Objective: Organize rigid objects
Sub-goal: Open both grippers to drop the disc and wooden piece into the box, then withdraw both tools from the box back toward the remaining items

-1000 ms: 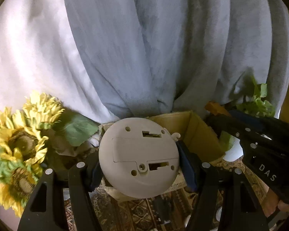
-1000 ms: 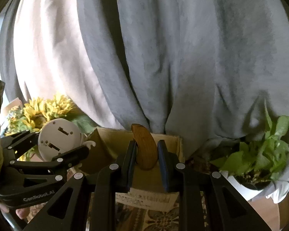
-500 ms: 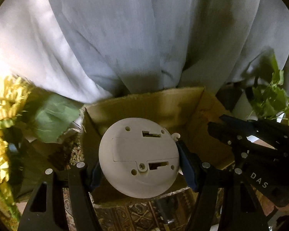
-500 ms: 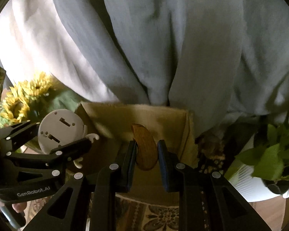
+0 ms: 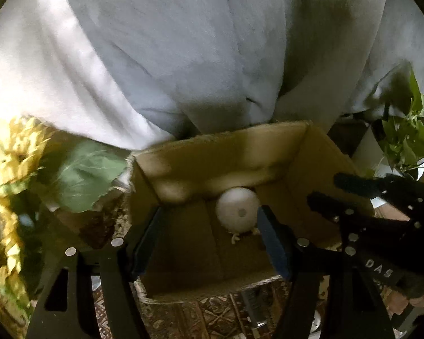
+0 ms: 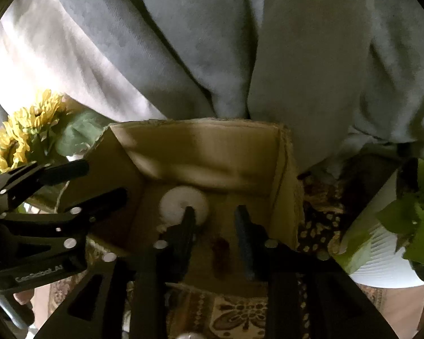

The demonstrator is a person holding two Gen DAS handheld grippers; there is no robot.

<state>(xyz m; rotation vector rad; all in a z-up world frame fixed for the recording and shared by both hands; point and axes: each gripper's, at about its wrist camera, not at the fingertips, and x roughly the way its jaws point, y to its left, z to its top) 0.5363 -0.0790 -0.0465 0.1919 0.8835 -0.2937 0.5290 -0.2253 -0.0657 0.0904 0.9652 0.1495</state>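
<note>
Both claws hang nose-down over the cardboard box, jaws parted, nothing pinched. Left gripper: jaws have just been opening, blue pads wide, gap between them empty. Right gripper: jaws have just been opening too, set narrower, no pad pressing on anything.

White round device lies on the box floor near the far wall, below and just ahead of the left gripper's right-hand pad; touching it or not, cannot tell. In the right wrist view the same device sits partly behind that gripper's left finger.

Brown wooden piece is blurred, low in the box, between the right gripper's fingers and beneath them. Long axis looks to run along the fingers, toward the far wall.

Judgement: both items are released inside the box; the next move is likely to lift both claws straight out. Each piece lies below its own claw, so the fingers should clear the box walls.

Around: grey curtain behind, sunflowers left, potted green plant right, patterned cloth under the box.

Writing: "GenRobot.AI" on the left gripper's body, blurred; "DAS" on the right's.
</note>
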